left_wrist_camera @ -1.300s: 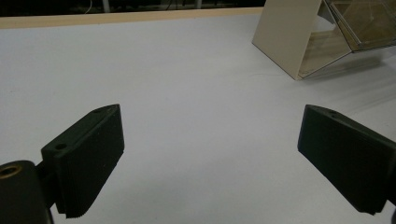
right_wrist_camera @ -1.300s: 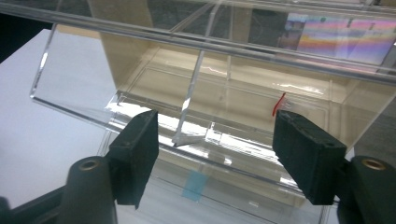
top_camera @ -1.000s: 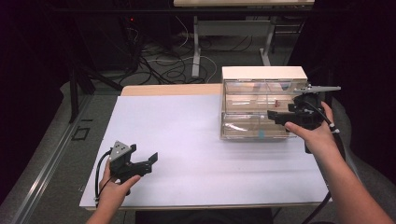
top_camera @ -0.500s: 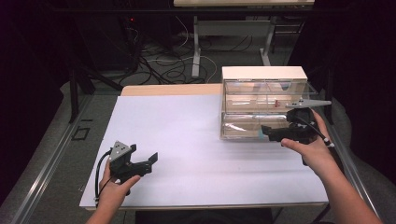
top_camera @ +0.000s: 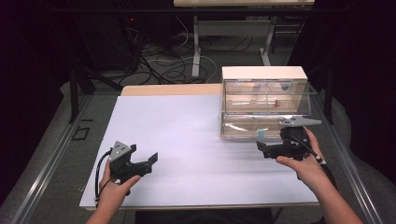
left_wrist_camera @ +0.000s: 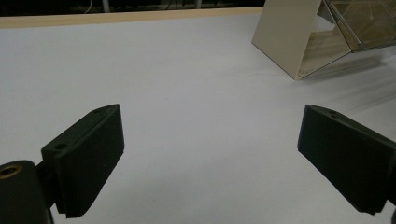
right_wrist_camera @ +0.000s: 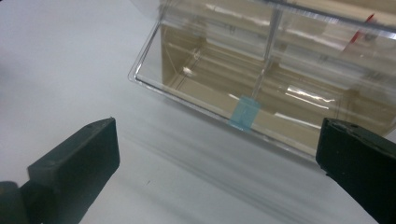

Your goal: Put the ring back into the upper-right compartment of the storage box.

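Observation:
A clear plastic two-tier drawer cabinet [top_camera: 264,107] with a white top stands at the table's far right. Its lower drawer [right_wrist_camera: 261,100] has a small blue tab [right_wrist_camera: 245,114] on its front edge. A small red item [top_camera: 276,103] lies in the upper tier. My right gripper [top_camera: 266,148] is open just in front of the lower drawer, jaws wide with nothing between them. My left gripper [top_camera: 148,162] rests open near the front left of the table, empty. In the left gripper view the cabinet's side [left_wrist_camera: 289,37] stands far off to the upper right.
A white sheet [top_camera: 187,135] covers the wooden table [top_camera: 168,89], whose far strip stays bare. Cables and desk legs lie on the floor beyond the table. A metal rail [top_camera: 42,163] runs along the left side.
My right gripper has come down and back from the front of the cabinet's upper tier to just in front of the lower drawer. The left gripper has not moved.

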Motion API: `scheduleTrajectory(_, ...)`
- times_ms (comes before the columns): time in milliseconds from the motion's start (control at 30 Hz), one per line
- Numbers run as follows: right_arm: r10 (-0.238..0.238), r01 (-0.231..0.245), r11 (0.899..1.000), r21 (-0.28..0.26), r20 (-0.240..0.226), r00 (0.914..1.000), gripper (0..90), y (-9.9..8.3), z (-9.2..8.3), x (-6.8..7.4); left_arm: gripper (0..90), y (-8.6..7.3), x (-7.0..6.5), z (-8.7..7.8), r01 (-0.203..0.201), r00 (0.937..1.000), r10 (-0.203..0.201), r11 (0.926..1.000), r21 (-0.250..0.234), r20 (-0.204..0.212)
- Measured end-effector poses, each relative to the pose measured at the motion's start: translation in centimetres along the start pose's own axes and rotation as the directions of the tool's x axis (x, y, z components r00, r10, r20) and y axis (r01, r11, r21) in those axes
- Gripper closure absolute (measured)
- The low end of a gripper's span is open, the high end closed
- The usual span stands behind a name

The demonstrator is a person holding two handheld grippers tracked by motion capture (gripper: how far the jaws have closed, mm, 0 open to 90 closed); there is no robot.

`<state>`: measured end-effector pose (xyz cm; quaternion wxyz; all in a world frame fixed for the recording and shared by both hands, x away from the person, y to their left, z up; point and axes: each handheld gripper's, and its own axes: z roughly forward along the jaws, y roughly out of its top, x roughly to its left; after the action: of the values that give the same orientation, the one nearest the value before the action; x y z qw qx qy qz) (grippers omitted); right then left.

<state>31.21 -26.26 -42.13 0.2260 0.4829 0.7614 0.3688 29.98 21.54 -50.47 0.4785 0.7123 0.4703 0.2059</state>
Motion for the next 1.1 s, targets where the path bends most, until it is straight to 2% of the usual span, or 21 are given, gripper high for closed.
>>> scheduleTrajectory(167, 0.021, -0.021, 1.000, -0.008, -0.010, 0.9997, 0.0, -1.6, 0.8, 0.4, 7.2, 0.0, 0.0, 0.0, 0.000, 1.0000, 0.000, 1.0000, -0.001, 0.001)
scheduleTrajectory(433, 0.016, -0.016, 1.000, -0.013, -0.007, 0.9998, 0.0, -4.1, 2.5, 0.7, 7.2, 0.0, 0.0, 0.0, -0.001, 1.0000, 0.001, 1.0000, 0.001, 0.001)
scheduleTrajectory(600, 0.035, -0.036, 0.999, -0.012, -0.009, 0.9993, 0.0, -5.4, 3.4, 0.5, 7.2, 0.0, -0.1, 0.0, -0.001, 1.0000, 0.001, 1.0000, 0.003, 0.001)
scheduleTrajectory(800, 0.026, -0.026, 0.999, -0.042, -0.001, 0.9996, 0.0, -6.4, 3.9, 0.0, 7.2, 0.0, -0.1, 0.1, -0.002, 1.0000, 0.002, 1.0000, 0.003, 0.002)
scheduleTrajectory(833, 0.030, -0.030, 0.998, -0.047, 0.001, 0.9996, 0.0, -6.5, 4.0, -0.1, 7.2, 0.0, -0.1, 0.1, -0.002, 1.0000, 0.002, 1.0000, 0.003, 0.002)
scheduleTrajectory(867, 0.054, -0.054, 0.998, -0.044, -0.006, 0.9985, 0.0, -6.7, 4.1, -0.1, 7.2, 0.0, -0.1, 0.1, -0.002, 1.0000, 0.002, 1.0000, 0.003, 0.001)
scheduleTrajectory(1100, 0.056, -0.055, 0.997, -0.051, 0.024, 0.9981, 0.0, -7.6, 4.6, -1.0, 7.2, 0.0, -0.1, 0.1, -0.012, 0.9999, 0.012, 0.9999, 0.004, 0.003)
